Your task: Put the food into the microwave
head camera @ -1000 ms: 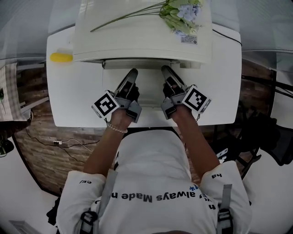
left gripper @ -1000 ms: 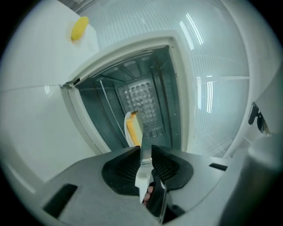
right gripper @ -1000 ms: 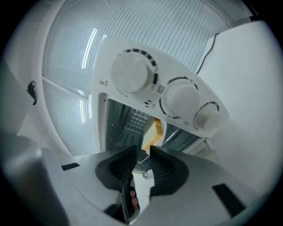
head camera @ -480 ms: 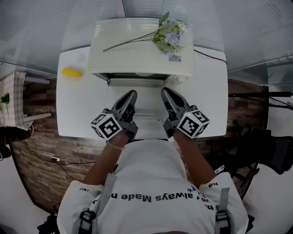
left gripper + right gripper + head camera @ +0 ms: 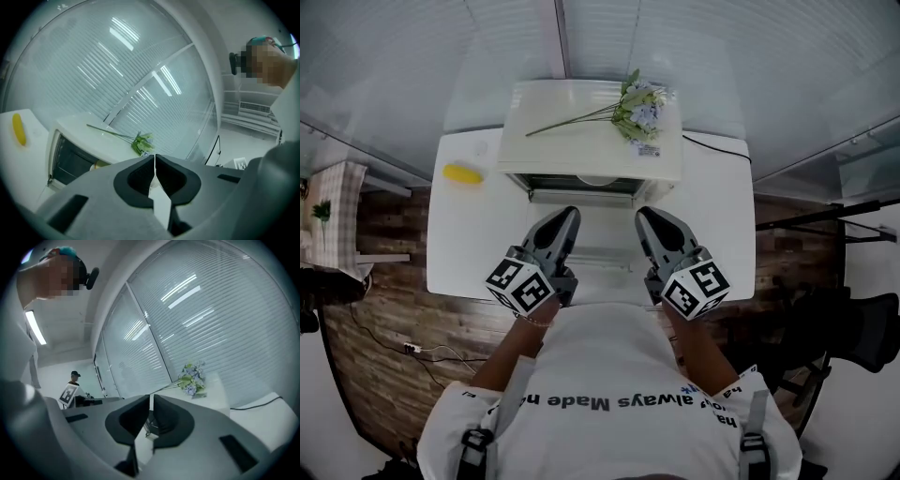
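Presently, in the head view, the person is holding both units over the white counter [image 5: 722, 225], in front of the cream microwave [image 5: 591, 136]. The left hand-held gripper [image 5: 571, 213] and the right hand-held gripper [image 5: 643, 214] are pointing toward the microwave, side by side and apart. The microwave door [image 5: 602, 255] is lying open beneath them. A pale rounded item [image 5: 598, 180] is sitting just inside the cavity mouth; whether it is the food cannot be told from this view. A spray of flowers [image 5: 636, 108] is lying on the microwave's top. A yellow banana-like item [image 5: 462, 174] is lying on the counter just left of the microwave.

In the left gripper view, the jaws are pressing fully together and gripping nothing. Something tan is showing inside the dark cavity beyond them.

In the right gripper view, the jaws have just been closing and are standing all but together, with nothing between them.
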Tool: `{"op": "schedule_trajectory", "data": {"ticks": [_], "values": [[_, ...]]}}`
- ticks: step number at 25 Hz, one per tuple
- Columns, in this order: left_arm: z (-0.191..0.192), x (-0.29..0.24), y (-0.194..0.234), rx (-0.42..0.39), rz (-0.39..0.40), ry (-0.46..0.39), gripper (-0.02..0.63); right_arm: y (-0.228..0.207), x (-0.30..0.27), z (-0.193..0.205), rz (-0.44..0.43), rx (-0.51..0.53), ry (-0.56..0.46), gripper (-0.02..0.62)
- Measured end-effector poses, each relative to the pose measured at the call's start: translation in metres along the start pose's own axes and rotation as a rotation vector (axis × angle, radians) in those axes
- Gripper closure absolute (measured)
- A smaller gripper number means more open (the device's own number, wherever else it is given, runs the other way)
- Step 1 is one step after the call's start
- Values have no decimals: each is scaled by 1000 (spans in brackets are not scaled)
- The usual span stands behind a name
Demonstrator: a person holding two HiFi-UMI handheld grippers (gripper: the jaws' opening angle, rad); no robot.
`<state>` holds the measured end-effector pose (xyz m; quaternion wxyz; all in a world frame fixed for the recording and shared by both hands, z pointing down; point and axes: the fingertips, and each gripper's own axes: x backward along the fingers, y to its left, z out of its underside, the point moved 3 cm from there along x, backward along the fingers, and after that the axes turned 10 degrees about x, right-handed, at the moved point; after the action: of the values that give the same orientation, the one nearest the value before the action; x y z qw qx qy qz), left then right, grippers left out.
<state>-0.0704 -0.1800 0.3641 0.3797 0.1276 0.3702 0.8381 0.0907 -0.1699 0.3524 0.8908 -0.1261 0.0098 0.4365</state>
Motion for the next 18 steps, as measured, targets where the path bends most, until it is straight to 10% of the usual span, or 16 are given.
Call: {"op": "schedule_trajectory", "data": {"ticks": [18], "values": [[-45,23,-85,-215,43,-51,588,45,37,-80,18,271,-14,565]]}}
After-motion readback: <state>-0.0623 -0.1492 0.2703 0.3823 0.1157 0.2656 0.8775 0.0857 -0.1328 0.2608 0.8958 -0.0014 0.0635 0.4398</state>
